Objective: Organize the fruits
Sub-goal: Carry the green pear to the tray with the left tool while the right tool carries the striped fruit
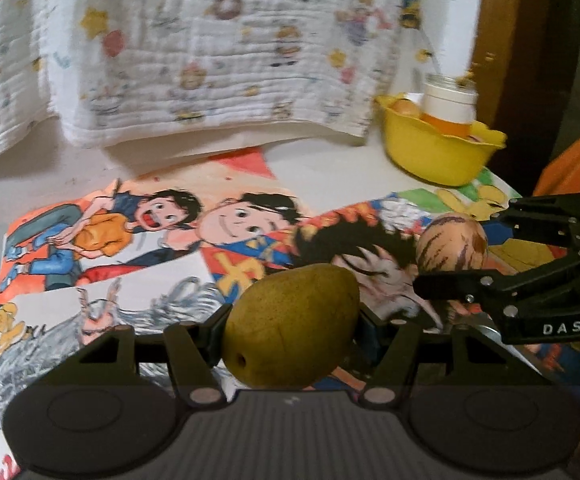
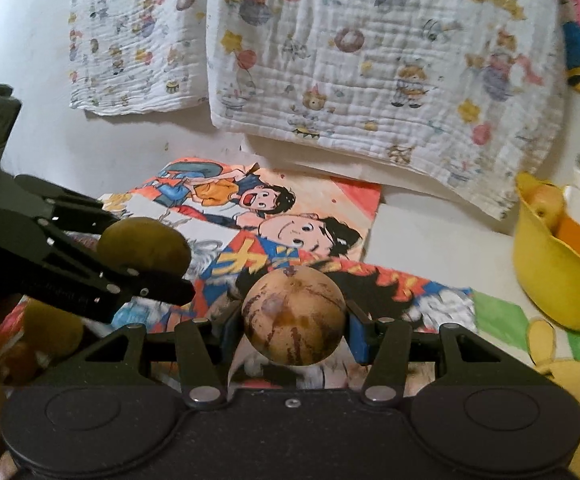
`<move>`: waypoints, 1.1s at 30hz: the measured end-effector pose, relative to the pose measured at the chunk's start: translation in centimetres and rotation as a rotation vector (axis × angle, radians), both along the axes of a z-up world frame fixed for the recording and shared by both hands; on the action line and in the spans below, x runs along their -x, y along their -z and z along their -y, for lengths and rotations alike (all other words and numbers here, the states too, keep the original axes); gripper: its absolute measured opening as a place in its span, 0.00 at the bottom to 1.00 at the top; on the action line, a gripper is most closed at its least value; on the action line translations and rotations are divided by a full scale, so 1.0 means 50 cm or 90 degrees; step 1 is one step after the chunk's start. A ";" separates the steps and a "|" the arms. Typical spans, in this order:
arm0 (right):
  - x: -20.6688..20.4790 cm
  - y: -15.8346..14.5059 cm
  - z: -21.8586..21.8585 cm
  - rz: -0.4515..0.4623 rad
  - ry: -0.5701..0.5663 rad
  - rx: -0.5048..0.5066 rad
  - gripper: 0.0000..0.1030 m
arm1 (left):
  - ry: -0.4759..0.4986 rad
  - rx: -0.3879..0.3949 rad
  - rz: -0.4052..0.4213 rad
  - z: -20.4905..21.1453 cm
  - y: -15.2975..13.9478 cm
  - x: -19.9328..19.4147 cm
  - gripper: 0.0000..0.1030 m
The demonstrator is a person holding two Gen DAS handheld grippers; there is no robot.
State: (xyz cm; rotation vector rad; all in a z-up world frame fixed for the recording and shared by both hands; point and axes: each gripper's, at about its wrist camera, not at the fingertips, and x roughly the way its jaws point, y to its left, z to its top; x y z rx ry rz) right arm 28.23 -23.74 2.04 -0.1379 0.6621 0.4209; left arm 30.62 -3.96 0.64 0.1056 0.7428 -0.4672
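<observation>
Fruits are mid-transfer: a green pear [image 1: 292, 326] is clamped in the left gripper [image 1: 290, 336], a striped fruit [image 2: 294, 316] in the right gripper [image 2: 294, 320], while the yellow bowl [image 1: 434, 152] is not yet reached.

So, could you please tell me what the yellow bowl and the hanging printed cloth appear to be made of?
The yellow bowl looks like moulded plastic: uniform colour, a smooth, faintly glossy wall and a thin wavy rim.

The hanging printed cloth looks like soft cotton muslin or gauze, matte, with fine crinkled ridges and a stitched hem, though the exact fibre cannot be told.
</observation>
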 end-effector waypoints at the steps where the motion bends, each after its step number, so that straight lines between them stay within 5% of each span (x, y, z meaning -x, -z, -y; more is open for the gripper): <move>1: 0.018 -0.003 0.006 0.001 0.002 0.002 0.53 | 0.006 -0.001 0.001 0.006 -0.001 0.008 0.65; 16: 0.244 0.021 0.041 -0.030 0.013 0.011 0.53 | 0.095 -0.014 -0.023 0.101 0.011 0.110 0.65; 33: 0.279 0.043 0.045 -0.023 -0.027 0.052 0.53 | 0.125 -0.096 -0.032 0.139 0.027 0.134 0.65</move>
